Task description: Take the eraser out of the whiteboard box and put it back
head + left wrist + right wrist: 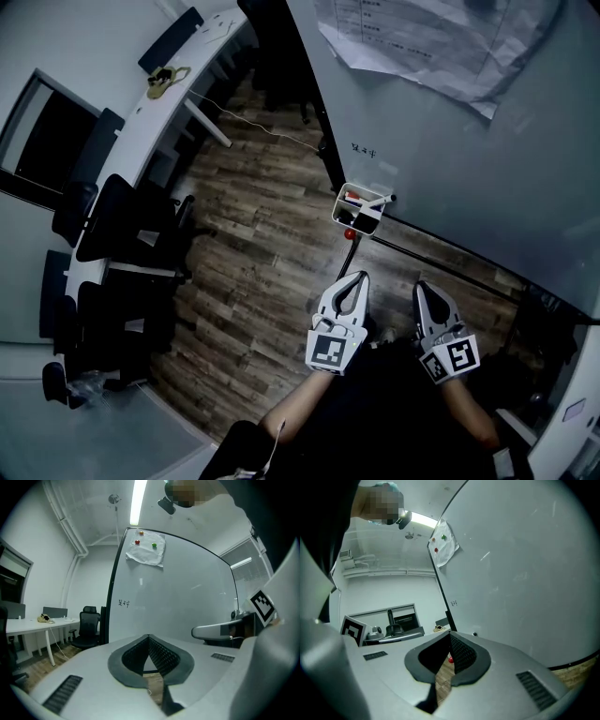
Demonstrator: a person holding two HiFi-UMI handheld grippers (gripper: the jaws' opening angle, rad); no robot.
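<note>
Looking down from the head, I see a small white box (338, 213) stuck on the bottom edge of the big shiny white whiteboard (450, 141). No other view shows this box. It holds a few little things: a white pen-like stick, a bit of red and a dark lump. They are too small for me to say which one is the eraser. The box is a little way in front of both tongs.

The left gripper (356, 277) and the right gripper (422, 284) are side by side, low down near the board. Each has a cube with black square marks.

The left gripper view shows its two black bumpy jaws pressed together at the tips, with nothing in them (149, 637). The right gripper view shows the same: tips together and nothing pinched (450, 633). Through the gap under those tips I see a small red ball (450, 659). From above, the ball (349, 233) sits just under the box, between the box and the left tongs.

Only the left gripper view shows the red and green dots on the crumpled white paper sheet (146, 548) high on the board.

Off to the side are a long white desk (141, 141), black office chairs (122, 220) and a brown wooden floor (262, 262).
</note>
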